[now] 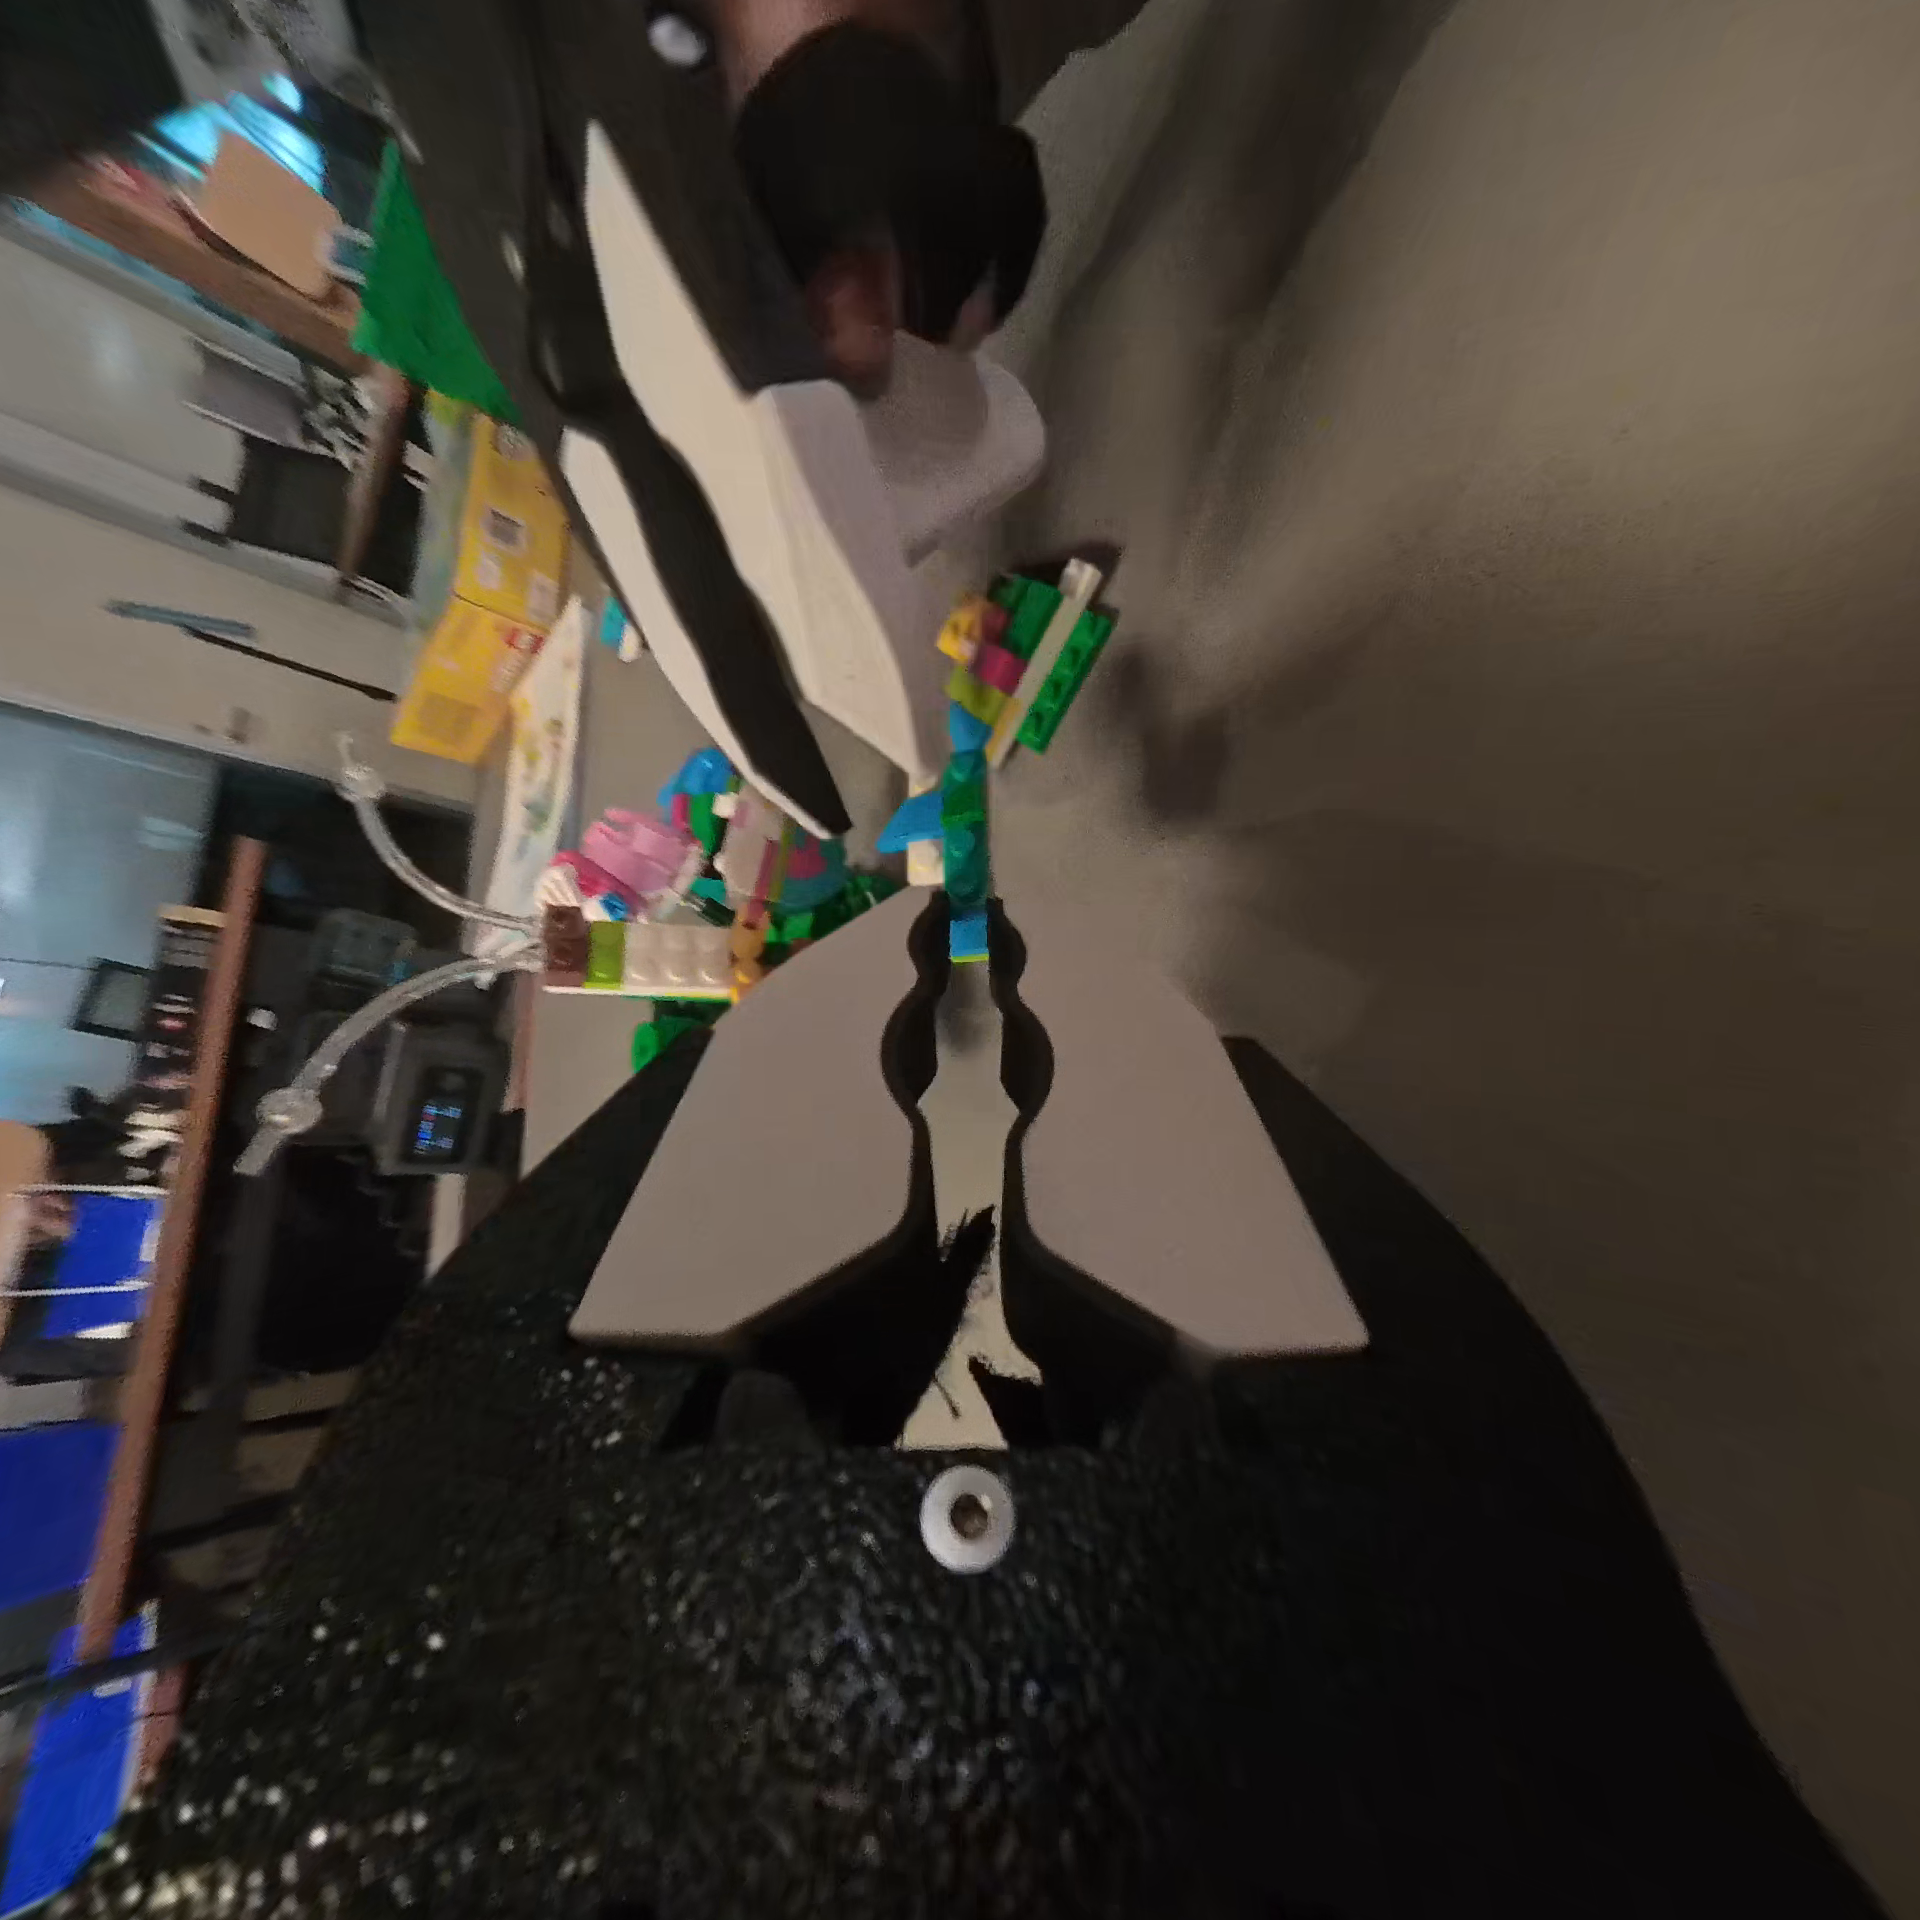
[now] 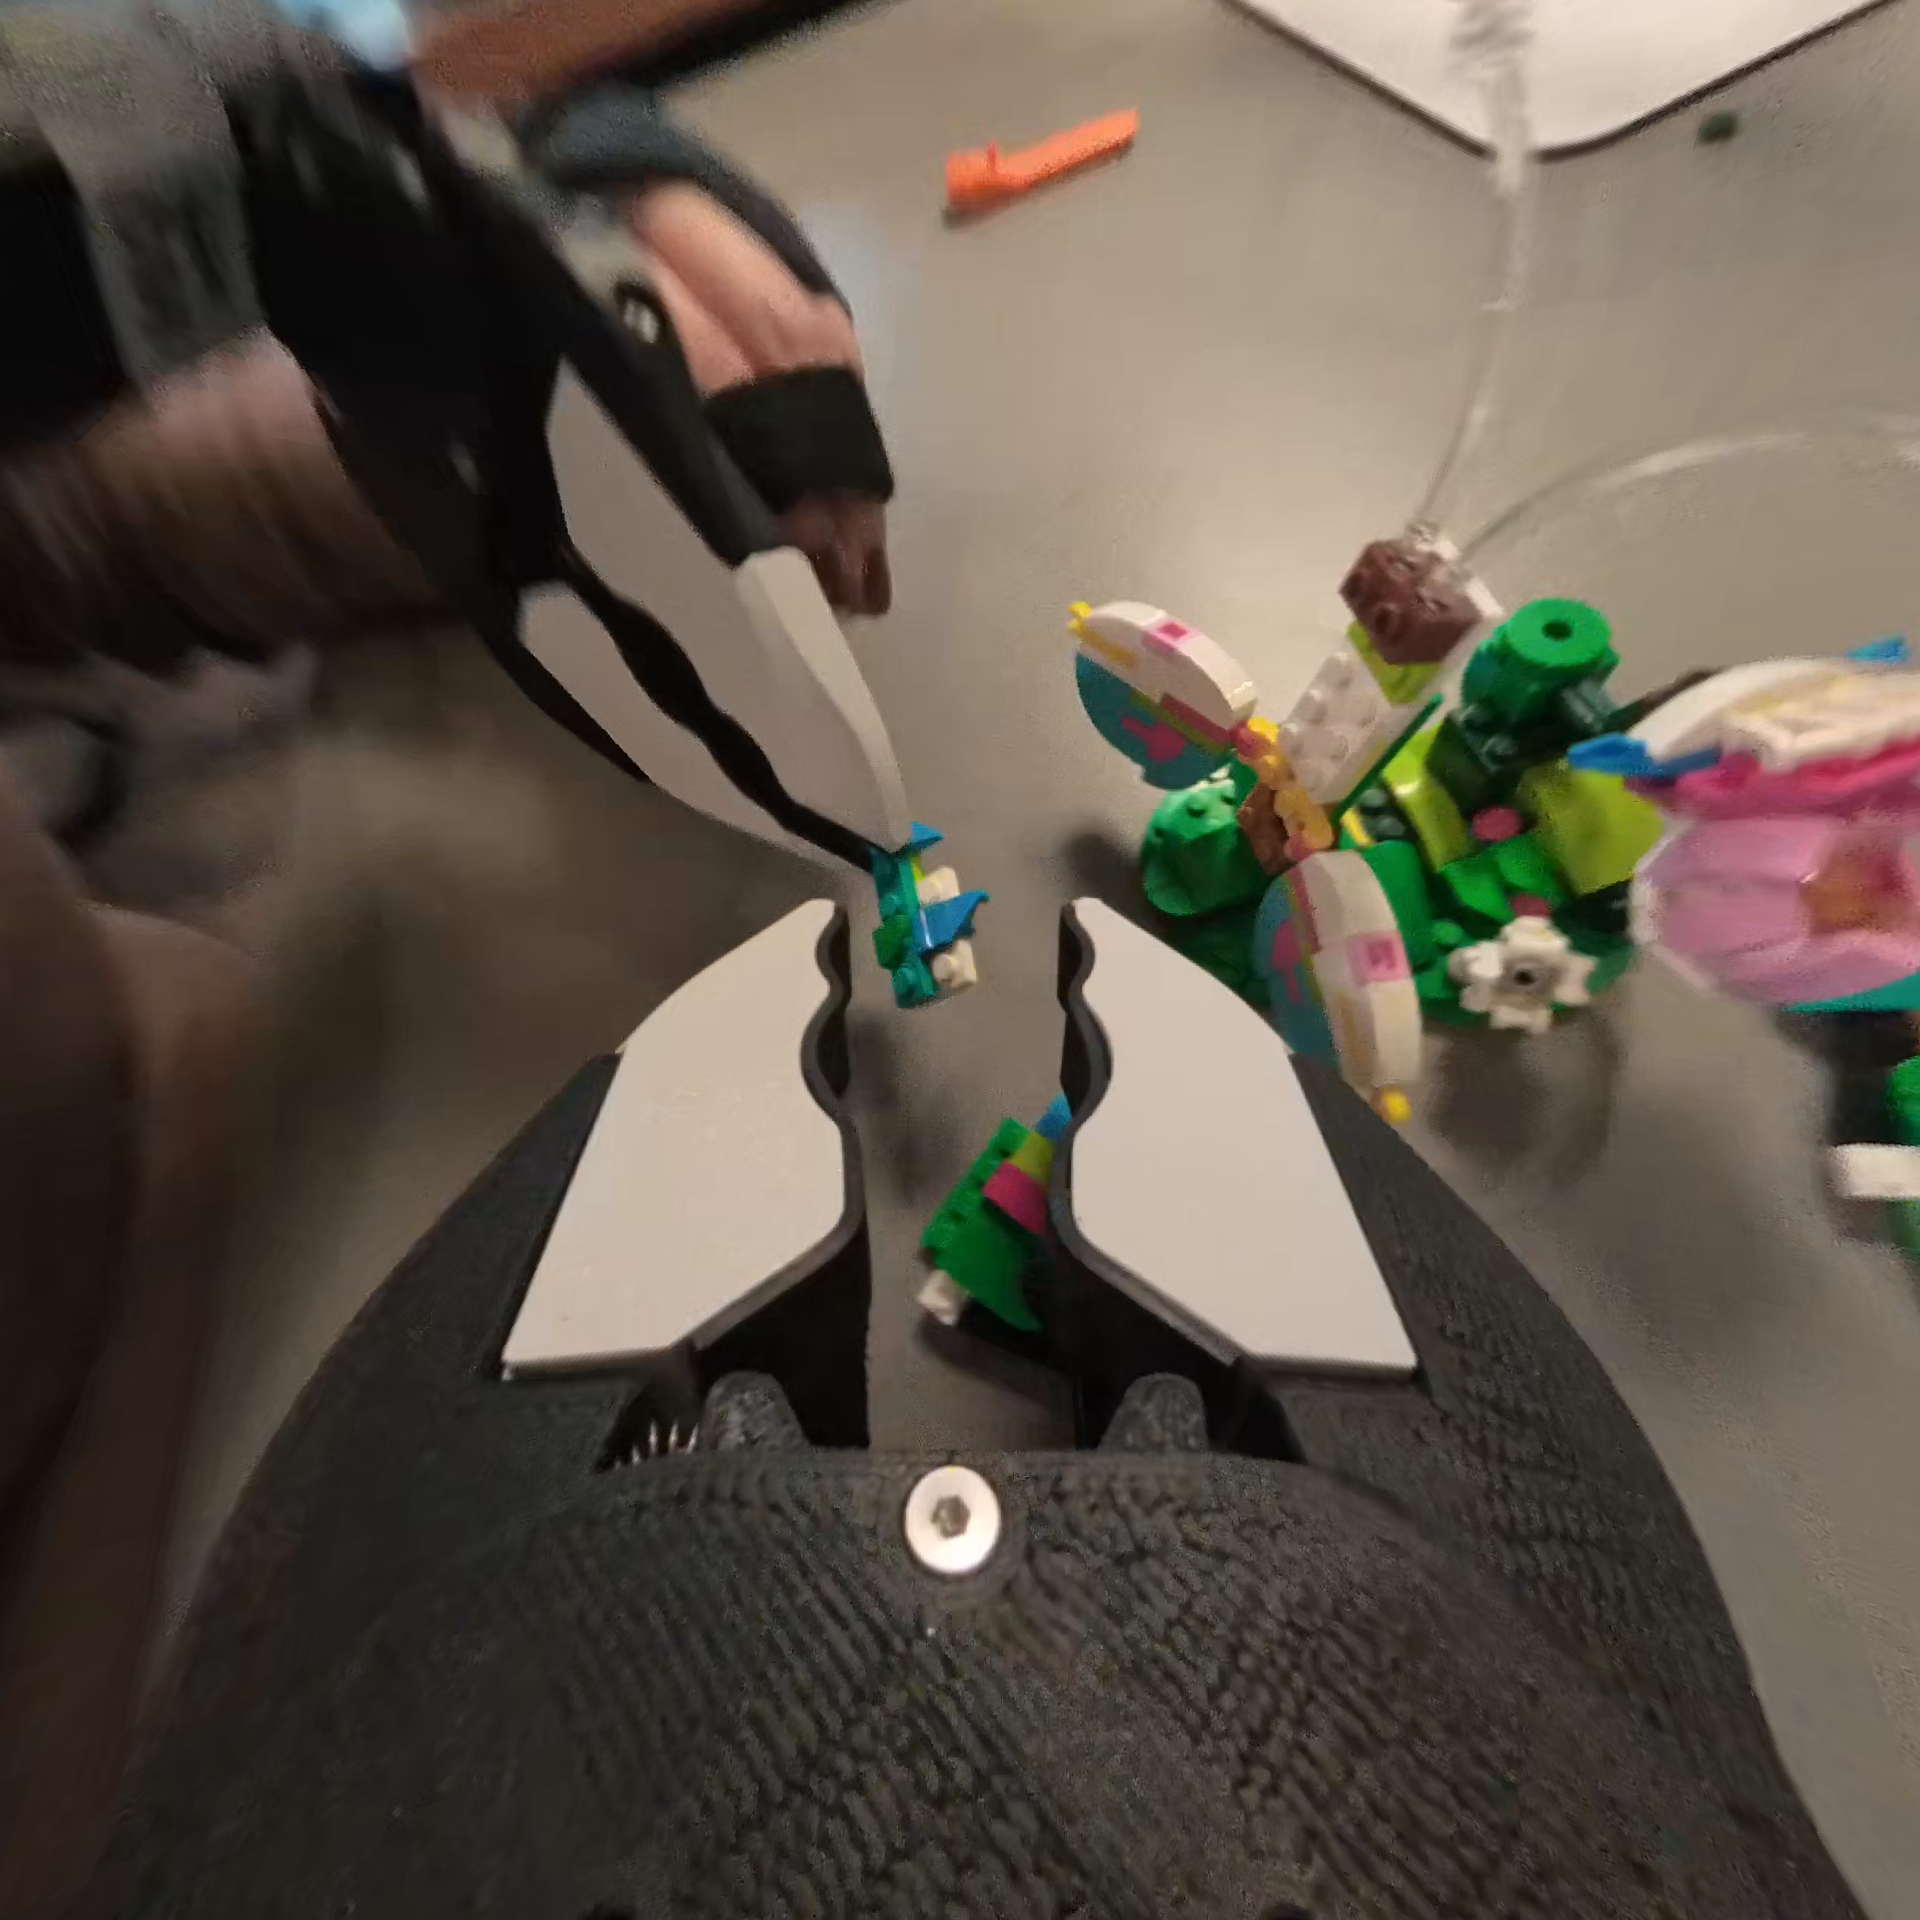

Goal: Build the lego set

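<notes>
Right wrist view: left claw (image 2: 868, 847) pinches teal brick strip (image 2: 920, 935); right claw (image 2: 951, 935) gapes empty above green brick piece (image 2: 987, 1216) on bench (image 2: 1143, 416).

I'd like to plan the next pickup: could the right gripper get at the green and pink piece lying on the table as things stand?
Probably yes: the right gripper is open and the green and pink piece lies unobstructed between its fingers.

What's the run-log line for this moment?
left gripper: shut on teal piece | right gripper: open, empty | green piece: on table
</notes>
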